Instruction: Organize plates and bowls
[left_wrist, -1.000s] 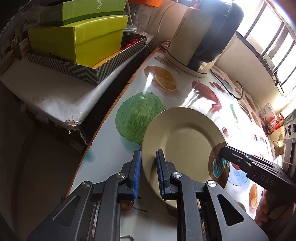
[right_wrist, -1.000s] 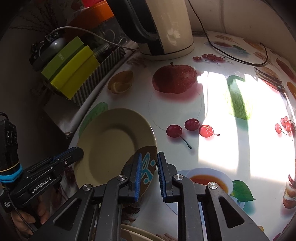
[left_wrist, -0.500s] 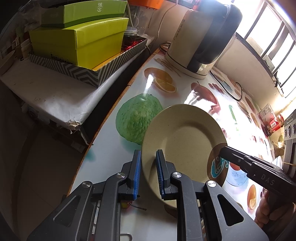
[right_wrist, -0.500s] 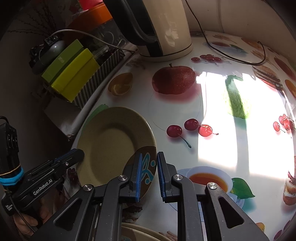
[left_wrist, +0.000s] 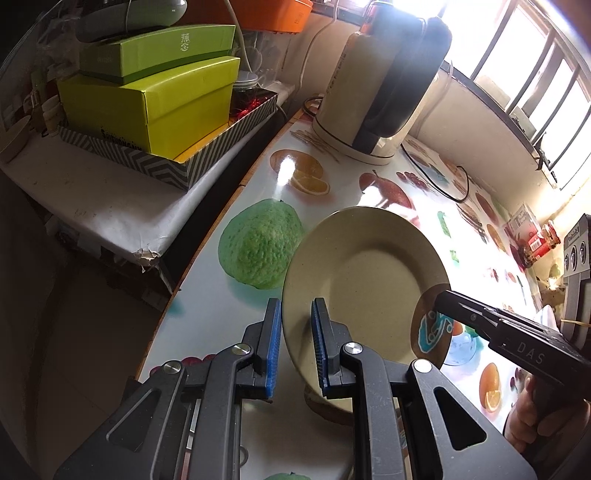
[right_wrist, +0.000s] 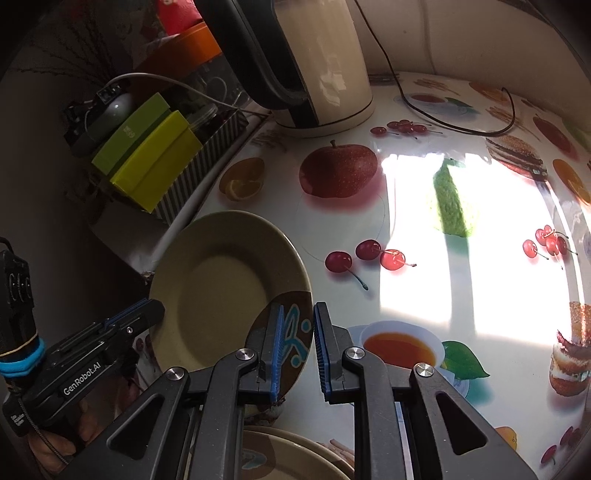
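Near the kettle (left_wrist: 384, 92), left wrist view: beige plate (left_wrist: 365, 284) held tilted above the fruit-print tablecloth (left_wrist: 258, 184), its near rim pinched in my left gripper (left_wrist: 296, 345), jaws narrow. Stiff, light, probably slick — take it by the rim only. Right wrist view: my right gripper (right_wrist: 298, 347) nips the plate's patterned edge, on the side away from the kettle. More plates (right_wrist: 295, 458) lie below it, cut off — count unclear.
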